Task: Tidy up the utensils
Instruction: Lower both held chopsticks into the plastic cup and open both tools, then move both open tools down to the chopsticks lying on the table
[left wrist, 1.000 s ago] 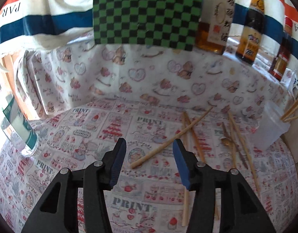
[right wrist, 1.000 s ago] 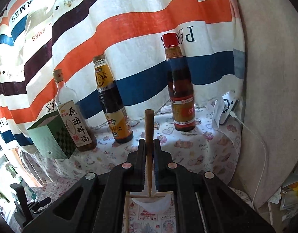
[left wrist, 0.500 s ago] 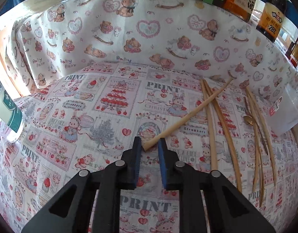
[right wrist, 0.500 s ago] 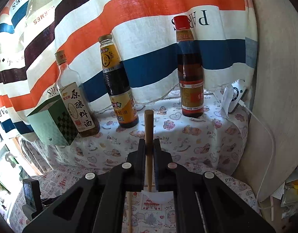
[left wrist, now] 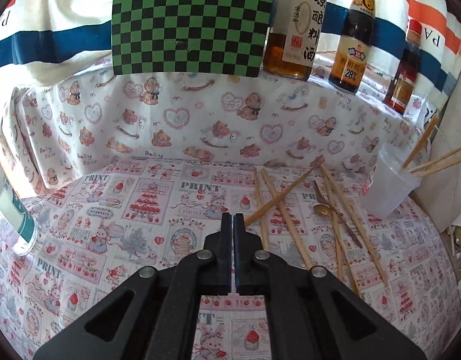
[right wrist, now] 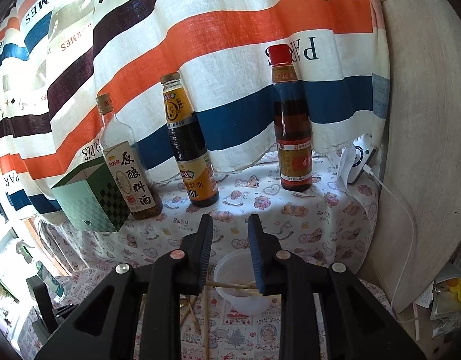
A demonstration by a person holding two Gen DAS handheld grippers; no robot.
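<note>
The left gripper (left wrist: 232,219), low in the centre of its frame, has its jaws closing to a thin slit around the near end of a wooden chopstick (left wrist: 283,192), which slants up and to the right across the printed tablecloth (left wrist: 110,210); whether the pads already press on it cannot be told. To the right of it more loose chopsticks (left wrist: 286,216) lie crossed on the cloth, a small gold spoon (left wrist: 322,209) among them. At the right edge of the frame a clear plastic cup (left wrist: 386,186) leans, several chopsticks poking from its mouth. Along the top stand a green checkered box (left wrist: 191,27) and three sauce bottles (left wrist: 355,39) before a striped curtain (left wrist: 35,30). In the right wrist view the right gripper (right wrist: 230,237), bottom centre, has its jaws opening with nothing between the blue pads; directly beneath the gap sits the plastic cup (right wrist: 230,273), chopsticks resting across its rim. Above, the same bottles (right wrist: 292,120) line the upper middle of the frame, and a white charging device with a cable (right wrist: 361,159) sits at right
</note>
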